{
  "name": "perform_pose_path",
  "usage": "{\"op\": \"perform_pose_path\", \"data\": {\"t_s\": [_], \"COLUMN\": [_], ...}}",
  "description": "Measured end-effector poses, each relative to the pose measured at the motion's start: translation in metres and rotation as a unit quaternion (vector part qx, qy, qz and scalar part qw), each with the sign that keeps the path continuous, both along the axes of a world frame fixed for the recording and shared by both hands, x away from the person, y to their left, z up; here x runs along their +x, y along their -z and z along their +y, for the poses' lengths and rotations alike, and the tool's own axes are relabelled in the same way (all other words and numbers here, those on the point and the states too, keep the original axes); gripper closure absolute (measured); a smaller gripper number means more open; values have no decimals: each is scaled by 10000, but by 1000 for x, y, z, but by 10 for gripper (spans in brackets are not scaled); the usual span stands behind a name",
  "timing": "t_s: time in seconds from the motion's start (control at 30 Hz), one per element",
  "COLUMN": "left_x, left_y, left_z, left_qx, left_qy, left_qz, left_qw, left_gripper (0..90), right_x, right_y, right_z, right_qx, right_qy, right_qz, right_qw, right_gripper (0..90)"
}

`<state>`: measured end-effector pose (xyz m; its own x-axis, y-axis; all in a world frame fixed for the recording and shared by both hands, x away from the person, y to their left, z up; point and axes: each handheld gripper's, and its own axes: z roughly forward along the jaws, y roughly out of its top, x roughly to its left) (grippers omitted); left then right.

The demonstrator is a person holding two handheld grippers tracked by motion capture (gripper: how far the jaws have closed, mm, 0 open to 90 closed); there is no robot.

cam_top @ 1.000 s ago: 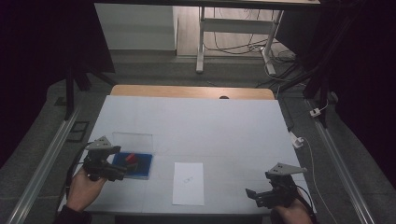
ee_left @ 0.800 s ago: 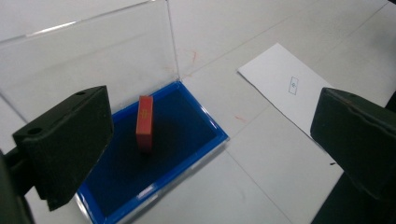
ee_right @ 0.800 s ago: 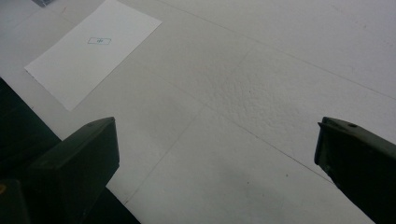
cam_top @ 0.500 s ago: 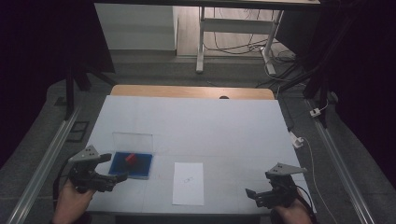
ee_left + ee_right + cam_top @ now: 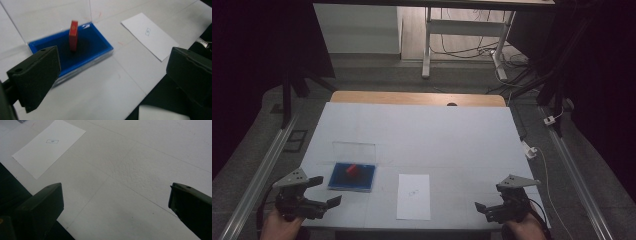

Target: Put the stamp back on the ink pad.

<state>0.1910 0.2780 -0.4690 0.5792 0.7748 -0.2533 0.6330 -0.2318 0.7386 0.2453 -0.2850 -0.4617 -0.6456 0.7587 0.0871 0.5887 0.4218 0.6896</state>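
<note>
Left gripper [image 5: 323,192]: jaws spread wide, nothing between them, held over the near left corner of the table [image 5: 452,135]. Just beyond its fingers [image 5: 37,75] lies the blue tray [image 5: 97,51], flat on the table, with a clear lid [image 5: 47,17] standing open at its far edge. A red block [image 5: 73,35] stands upright on end inside the tray, apart from the walls. Past the other finger, further off, lies a white sheet of paper [image 5: 147,35] with a small printed mark.

Right gripper [image 5: 490,209]: jaws wide apart, empty, over bare table at the near right corner. The paper lies beyond its left finger [image 5: 42,207], well apart.
</note>
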Motion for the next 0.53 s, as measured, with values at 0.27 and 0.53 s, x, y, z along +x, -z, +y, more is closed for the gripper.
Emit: {"op": "perform_pose_path", "data": {"t_s": [0.27,0.53], "left_x": [-6,-6], "left_y": [10,10], "left_z": [3,8], "left_qx": [367,126], "left_qy": [-154,-266], "left_qz": [284,294], "left_qw": [9988,9991], "left_gripper": [0,0], "right_x": [-1,-2], "right_y": [0,0], "right_z": [0,0], "right_qx": [-26,-46], "right_qy": [10,22], "right_qz": [-8,-13], "right_qw": [10000,10000], "right_gripper": [0,0]}}
